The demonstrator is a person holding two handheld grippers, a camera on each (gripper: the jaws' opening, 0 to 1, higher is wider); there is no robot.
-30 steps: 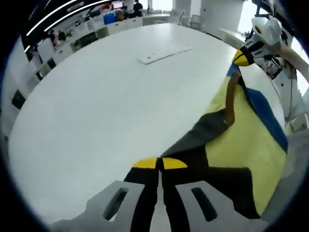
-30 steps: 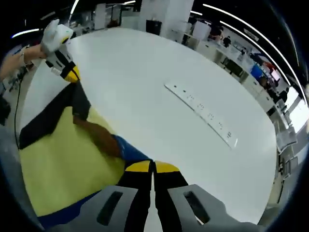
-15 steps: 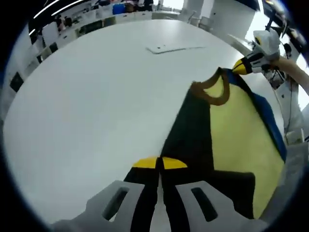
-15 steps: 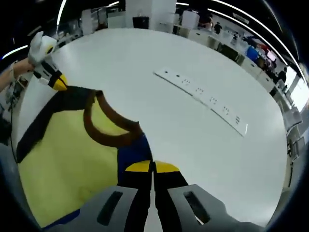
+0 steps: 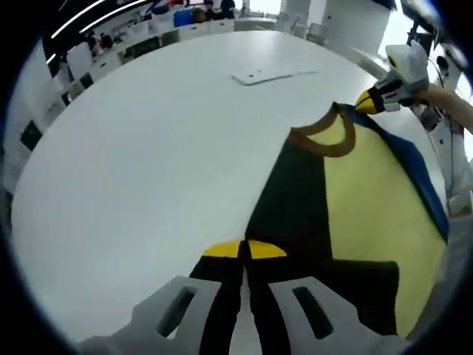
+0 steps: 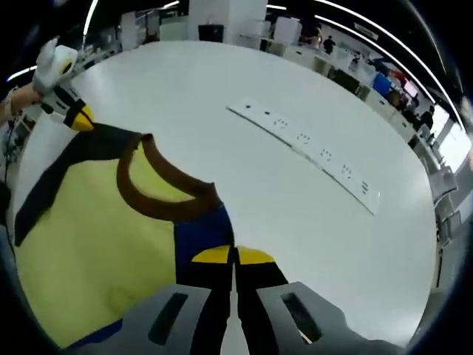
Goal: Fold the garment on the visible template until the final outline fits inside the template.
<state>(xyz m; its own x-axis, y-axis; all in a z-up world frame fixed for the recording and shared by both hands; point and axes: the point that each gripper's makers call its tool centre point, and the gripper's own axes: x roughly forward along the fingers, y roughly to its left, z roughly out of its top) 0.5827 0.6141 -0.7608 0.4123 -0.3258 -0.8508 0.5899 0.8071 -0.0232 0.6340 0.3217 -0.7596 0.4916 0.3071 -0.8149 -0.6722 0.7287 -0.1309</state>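
Two handheld grippers stretch a yellow garment (image 5: 369,200) flat across a white round table (image 5: 148,163). The left gripper (image 5: 244,250), jaws pressed together, pinches the garment's black shoulder panel (image 5: 295,200); in the right gripper view it appears at the far corner (image 6: 77,117). The right gripper (image 6: 233,256), jaws likewise closed, clamps the blue shoulder panel (image 6: 199,233) just beside the brown collar (image 6: 159,196). A long white strip (image 6: 307,144) with small marks lies on the table well apart from the garment.
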